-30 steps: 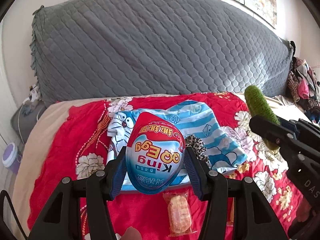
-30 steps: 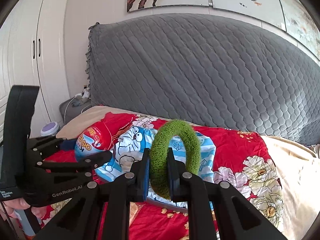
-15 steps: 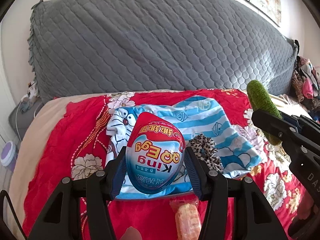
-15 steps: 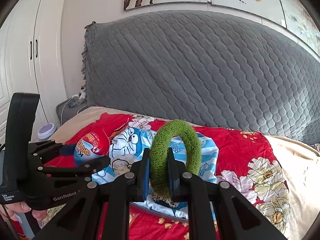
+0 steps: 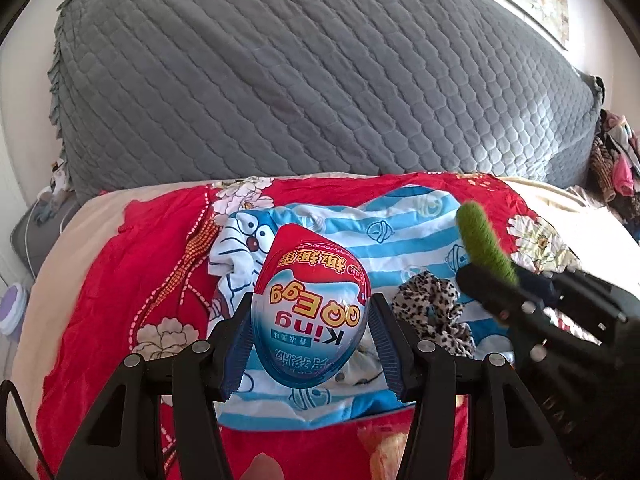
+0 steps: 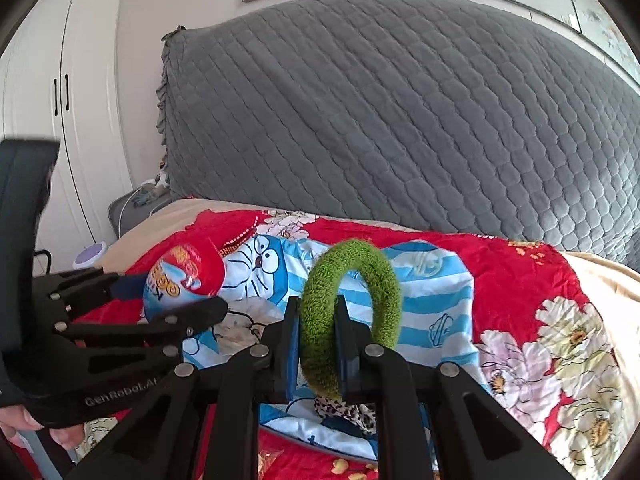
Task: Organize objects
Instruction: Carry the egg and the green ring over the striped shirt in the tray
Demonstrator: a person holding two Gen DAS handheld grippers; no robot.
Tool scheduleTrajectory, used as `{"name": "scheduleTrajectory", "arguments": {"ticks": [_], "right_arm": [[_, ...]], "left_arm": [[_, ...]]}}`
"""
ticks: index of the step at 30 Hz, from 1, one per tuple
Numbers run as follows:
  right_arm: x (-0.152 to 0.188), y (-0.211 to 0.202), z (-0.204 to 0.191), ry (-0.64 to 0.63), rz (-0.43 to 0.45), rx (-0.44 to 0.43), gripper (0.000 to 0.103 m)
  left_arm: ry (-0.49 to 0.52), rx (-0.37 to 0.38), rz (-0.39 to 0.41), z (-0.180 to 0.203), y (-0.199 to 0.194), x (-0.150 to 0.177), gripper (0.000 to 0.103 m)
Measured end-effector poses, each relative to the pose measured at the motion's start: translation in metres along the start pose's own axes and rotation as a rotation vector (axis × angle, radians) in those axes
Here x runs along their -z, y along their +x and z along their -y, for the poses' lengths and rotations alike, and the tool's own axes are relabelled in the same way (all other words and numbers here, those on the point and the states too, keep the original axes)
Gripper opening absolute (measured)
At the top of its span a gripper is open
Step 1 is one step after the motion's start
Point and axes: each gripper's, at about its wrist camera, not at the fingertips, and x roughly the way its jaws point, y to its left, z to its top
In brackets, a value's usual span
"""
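Left wrist view.
Glossy plastic, red over blue: toy egg (image 5: 311,311), printed "King QQ Egg", upside down to the camera. Clamped between both pads of the left gripper (image 5: 311,344), carried above the bed, touching nothing else.
Blue-striped cartoon cloth (image 5: 396,240), spread on the red floral bedspread (image 5: 132,264), directly under and beyond the egg.
Leopard scrunchie (image 5: 434,312), lying on the cloth, just right of the egg.
Orange snack packet (image 5: 386,452), on the bedspread near the lower frame edge, partly hidden by a finger.
Green fuzzy ring (image 5: 486,246), seen edge-on at right, poking up from the right gripper (image 5: 500,280).
Grey quilted headboard cover (image 5: 320,80) behind everything.

Right wrist view.
Green ring (image 6: 350,314), standing upright, one side pinched tight between the pads of the right gripper (image 6: 318,344), the loop's far side free above the cloth (image 6: 436,276).
Left gripper (image 6: 192,300) at left with the egg (image 6: 186,276), near the cartoon face.
Leopard scrunchie (image 6: 348,414), partly visible below the fingers.
White wardrobe (image 6: 60,100) at far left.

Progress, by judgement: early to middle. Two items lifted and in transit, neither put down. Scrunchie and snack packet untouched. No box, basket or tray visible, so destination cannot be told; possibly the cloth itself serves as the gathering spot.
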Motion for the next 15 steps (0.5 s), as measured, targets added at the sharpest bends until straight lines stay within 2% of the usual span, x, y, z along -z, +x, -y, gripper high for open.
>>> {"name": "scheduleTrajectory", "arguments": {"ticks": [15], "right_arm": [[0.008,0.025,0.013,0.011,-0.021,0.012,0.015]], "left_arm": [[0.019,-0.021,-0.033,-0.001,0.034,0.008,0.057]]}}
